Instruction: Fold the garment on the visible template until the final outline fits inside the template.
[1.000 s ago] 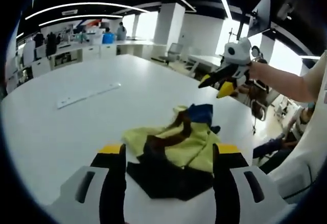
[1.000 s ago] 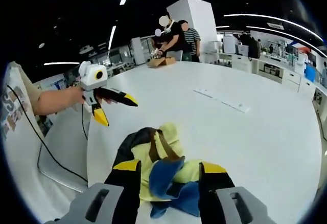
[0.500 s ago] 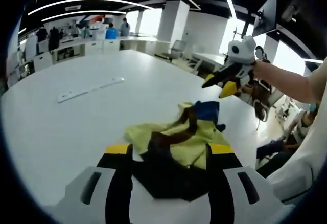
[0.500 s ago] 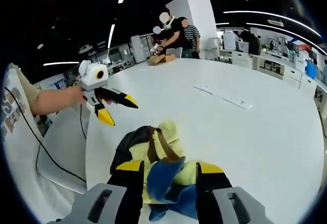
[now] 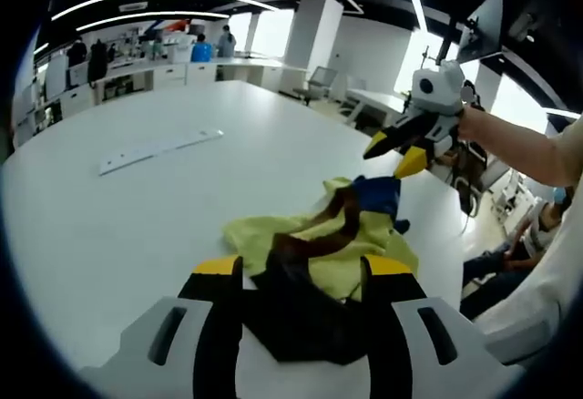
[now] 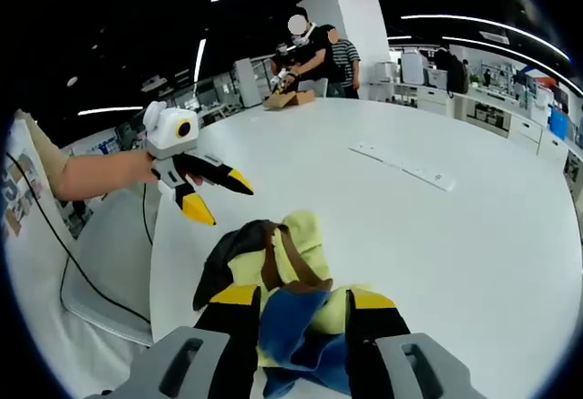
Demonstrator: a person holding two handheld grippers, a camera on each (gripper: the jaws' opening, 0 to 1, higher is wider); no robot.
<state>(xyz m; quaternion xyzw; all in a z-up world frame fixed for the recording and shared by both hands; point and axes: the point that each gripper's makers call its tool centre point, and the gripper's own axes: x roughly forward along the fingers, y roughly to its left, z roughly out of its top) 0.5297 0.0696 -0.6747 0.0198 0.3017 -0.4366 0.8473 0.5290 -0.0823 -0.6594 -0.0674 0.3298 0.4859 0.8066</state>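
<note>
A crumpled garment (image 5: 319, 240) in yellow, brown, black and blue lies on the white table (image 5: 137, 217) near its edge. My left gripper (image 5: 302, 276) hovers open just above its black part, with cloth showing between the jaws. In the right gripper view the same garment (image 6: 291, 253) lies ahead, blue part nearest, and my right gripper (image 6: 303, 301) is open over it. The right gripper (image 5: 401, 148) also shows in the left gripper view, held in the air beyond the cloth, jaws apart. In the right gripper view the left gripper (image 6: 209, 194) hangs open to the left of the garment.
A long white strip (image 5: 159, 148) lies flat further along the table, also visible as a strip (image 6: 405, 165) in the right gripper view. The table edge (image 6: 159, 262) runs close by the garment. People stand by a cardboard box (image 6: 284, 98) at the far side.
Both pairs of jaws have drawn slightly narrower and both views have crept a little closer to the garment. The garment itself lies as before.
</note>
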